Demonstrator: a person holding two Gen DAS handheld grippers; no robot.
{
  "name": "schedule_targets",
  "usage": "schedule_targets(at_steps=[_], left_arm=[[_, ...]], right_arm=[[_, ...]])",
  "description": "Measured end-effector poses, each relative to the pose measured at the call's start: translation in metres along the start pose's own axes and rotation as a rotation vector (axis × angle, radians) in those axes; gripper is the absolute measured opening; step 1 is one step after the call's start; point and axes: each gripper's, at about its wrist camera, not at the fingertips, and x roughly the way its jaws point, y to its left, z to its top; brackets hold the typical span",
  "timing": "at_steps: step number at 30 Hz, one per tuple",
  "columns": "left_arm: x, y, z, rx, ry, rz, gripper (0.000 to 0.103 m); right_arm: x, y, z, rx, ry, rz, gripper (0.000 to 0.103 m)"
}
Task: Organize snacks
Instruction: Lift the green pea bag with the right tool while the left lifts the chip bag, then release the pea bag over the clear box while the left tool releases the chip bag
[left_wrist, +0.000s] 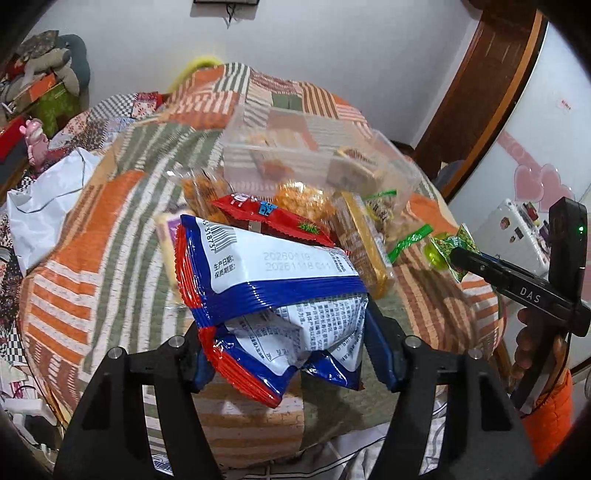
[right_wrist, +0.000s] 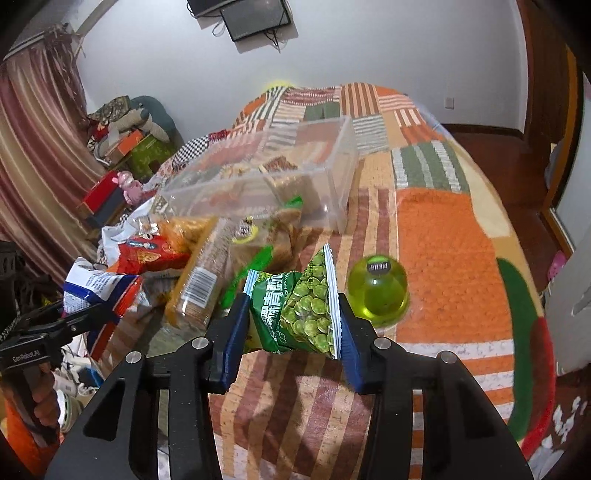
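My left gripper (left_wrist: 291, 354) is shut on a blue, white and red snack bag (left_wrist: 269, 280), held above the patchwork bed; the bag also shows at the left of the right wrist view (right_wrist: 99, 288). My right gripper (right_wrist: 291, 328) is shut on a green pea snack packet (right_wrist: 299, 306), also seen in the left wrist view (left_wrist: 456, 251). A clear plastic box (right_wrist: 325, 158) lies beyond on the bed with a few snacks inside. A pile of snack packets (left_wrist: 295, 210) lies in front of it. A green jelly cup (right_wrist: 378, 291) stands right of the pea packet.
The bed has an orange, green and white patchwork cover (right_wrist: 443, 229). Boxes and a pink toy (right_wrist: 129, 186) crowd the left side by the curtain. A wooden door frame (left_wrist: 480, 92) and a white suitcase (left_wrist: 513, 229) stand at the right.
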Motion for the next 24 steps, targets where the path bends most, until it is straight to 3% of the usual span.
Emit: schedule_targets(at_steps=[12, 24], left_arm=[[-0.038, -0.001, 0.041, 0.023, -0.156, 0.002, 0.067], [-0.011, -0.002, 0.093, 0.06, -0.194, 0.03, 0.067]], right_arm=[[-0.019, 0.007, 0.027, -0.026, -0.103, -0.015, 0.041], [-0.015, 0.019, 0.062, -0.065, -0.191, -0.008, 0.041]])
